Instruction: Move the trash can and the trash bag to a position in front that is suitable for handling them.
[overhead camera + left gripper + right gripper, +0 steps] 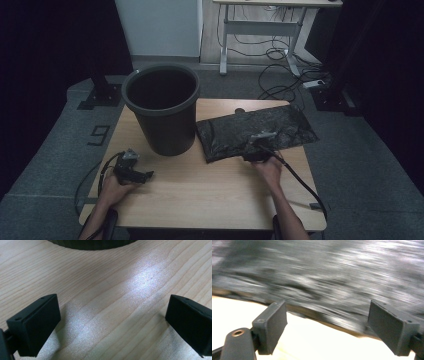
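The black plastic bag (256,132) lies flat on the worktop (210,185), its long axis running sideways beside the bin (162,107). The right claw (327,325), wide and empty, faces its near edge; the left claw (112,322), also wide, rests well apart.

A white desk (278,4) and floor cables (280,75) stand behind the table (210,195)

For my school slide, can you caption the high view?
Right gripper open over the bin bag, beside an empty bin.
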`<state>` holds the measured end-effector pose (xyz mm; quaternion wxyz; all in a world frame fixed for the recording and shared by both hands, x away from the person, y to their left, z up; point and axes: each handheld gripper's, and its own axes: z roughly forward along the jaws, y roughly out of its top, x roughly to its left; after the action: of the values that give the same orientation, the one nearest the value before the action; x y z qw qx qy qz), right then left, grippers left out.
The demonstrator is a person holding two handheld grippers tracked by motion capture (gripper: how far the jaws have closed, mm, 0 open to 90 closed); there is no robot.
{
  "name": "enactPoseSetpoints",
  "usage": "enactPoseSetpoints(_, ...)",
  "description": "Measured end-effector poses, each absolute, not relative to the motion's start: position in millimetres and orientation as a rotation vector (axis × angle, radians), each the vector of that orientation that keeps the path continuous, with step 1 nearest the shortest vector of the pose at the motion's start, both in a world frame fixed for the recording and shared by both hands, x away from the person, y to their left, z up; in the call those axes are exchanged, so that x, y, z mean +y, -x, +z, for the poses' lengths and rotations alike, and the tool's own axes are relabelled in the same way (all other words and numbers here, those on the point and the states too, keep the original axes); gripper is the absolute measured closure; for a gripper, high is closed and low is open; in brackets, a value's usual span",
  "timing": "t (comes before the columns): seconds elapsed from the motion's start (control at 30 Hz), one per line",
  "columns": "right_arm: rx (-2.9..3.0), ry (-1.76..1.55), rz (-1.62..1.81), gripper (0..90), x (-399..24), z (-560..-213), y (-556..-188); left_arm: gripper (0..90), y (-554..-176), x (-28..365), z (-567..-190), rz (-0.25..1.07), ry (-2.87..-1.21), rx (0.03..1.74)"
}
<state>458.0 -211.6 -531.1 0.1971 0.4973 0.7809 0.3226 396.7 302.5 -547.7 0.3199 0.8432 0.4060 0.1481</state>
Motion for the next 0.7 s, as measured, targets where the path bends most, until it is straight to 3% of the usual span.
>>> enactPoseSetpoints(0.23,2.052,-1.509,0.787,23.2,-281.6,-529.4,-477.3,0.0,-397.0,302.2,-547.7,0.389,-2.216,1.067)
enactPoseSetpoints(0.47,2.077,-1.556,0.717,29.7,-296.5,-539.9,-504.4,0.0,-397.0,302.1,-547.8,0.390,-2.215,1.067)
enactPoseSetpoints(0.53,2.065,-1.600,0.771,42.2,-301.7,-540.2,-506.2,0.0,-397.0,302.1,-547.8,0.390,-2.215,1.067)
enactPoseSetpoints(0.6,2.087,-1.579,0.785,61.3,-302.5,-538.6,-504.7,0.0,-397.0,302.1,-547.8,0.389,-2.215,1.067)
enactPoseSetpoints(0.63,2.117,-1.550,0.802,76.8,-301.5,-537.9,-501.7,0.0,-397.1,302.1,-547.8,0.389,-2.215,1.067)
enactPoseSetpoints(0.67,2.117,-1.550,0.802,76.8,-301.5,-537.9,-501.7,0.0,-397.1,302.0,-547.8,0.389,-2.215,1.067)
enactPoseSetpoints(0.7,2.127,-1.553,0.810,84.1,-301.1,-537.6,-500.4,0.0,-397.1,302.0,-547.8,0.389,-2.215,1.067)
